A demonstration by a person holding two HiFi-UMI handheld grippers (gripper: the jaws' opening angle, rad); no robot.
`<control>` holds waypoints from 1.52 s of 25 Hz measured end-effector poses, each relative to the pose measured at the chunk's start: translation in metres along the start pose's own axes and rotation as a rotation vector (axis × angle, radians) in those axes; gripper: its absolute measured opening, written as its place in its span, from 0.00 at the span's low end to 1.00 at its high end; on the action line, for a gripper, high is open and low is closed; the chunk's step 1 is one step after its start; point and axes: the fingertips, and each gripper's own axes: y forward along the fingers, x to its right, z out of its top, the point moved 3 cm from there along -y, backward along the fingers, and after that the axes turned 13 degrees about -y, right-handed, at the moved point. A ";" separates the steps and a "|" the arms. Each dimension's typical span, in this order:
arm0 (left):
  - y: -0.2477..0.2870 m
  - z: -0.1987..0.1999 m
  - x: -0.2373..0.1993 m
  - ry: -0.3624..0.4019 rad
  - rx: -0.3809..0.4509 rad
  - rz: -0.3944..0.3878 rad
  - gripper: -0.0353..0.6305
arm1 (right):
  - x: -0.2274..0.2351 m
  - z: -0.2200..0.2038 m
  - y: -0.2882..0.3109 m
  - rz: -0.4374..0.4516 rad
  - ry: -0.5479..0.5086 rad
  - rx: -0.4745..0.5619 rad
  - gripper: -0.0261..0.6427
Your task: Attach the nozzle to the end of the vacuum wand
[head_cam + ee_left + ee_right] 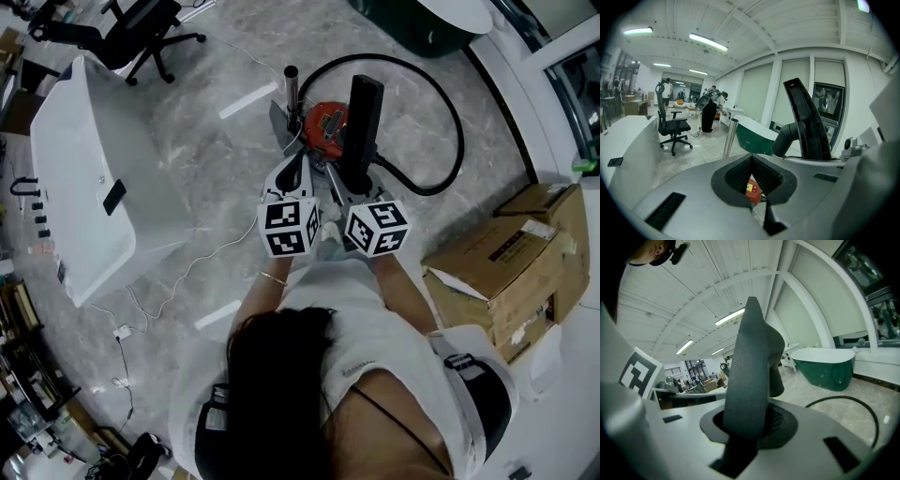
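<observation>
My right gripper (356, 180) is shut on the black vacuum nozzle (363, 117), which stands upright between its jaws; in the right gripper view the nozzle (751, 376) rises out of the gripper (749, 423) and fills the middle. The silver wand (292, 86) stands upright just left of the red vacuum body (324, 123). A black hose (448, 103) loops round to the right. My left gripper (301, 161) is shut with nothing in it, close beside the wand. From the left gripper (751, 163), the wand (730, 137) rises ahead and the nozzle (806, 123) stands at the right.
A large white counter (89, 187) stands at the left, with a black office chair (150, 37) behind it. Open cardboard boxes (511, 262) sit at the right. A dark green tub (422, 28) is at the far end. A thin white cable (178, 277) trails over the marble floor.
</observation>
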 end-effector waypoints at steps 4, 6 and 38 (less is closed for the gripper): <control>0.011 0.003 0.001 -0.012 0.008 0.010 0.06 | 0.009 0.001 0.008 0.021 -0.004 -0.008 0.18; 0.017 0.002 0.003 -0.022 0.011 0.004 0.06 | 0.016 0.000 0.012 0.025 -0.008 -0.018 0.18; 0.010 0.011 -0.003 -0.013 0.079 0.094 0.06 | 0.020 -0.002 0.017 0.137 0.001 -0.052 0.18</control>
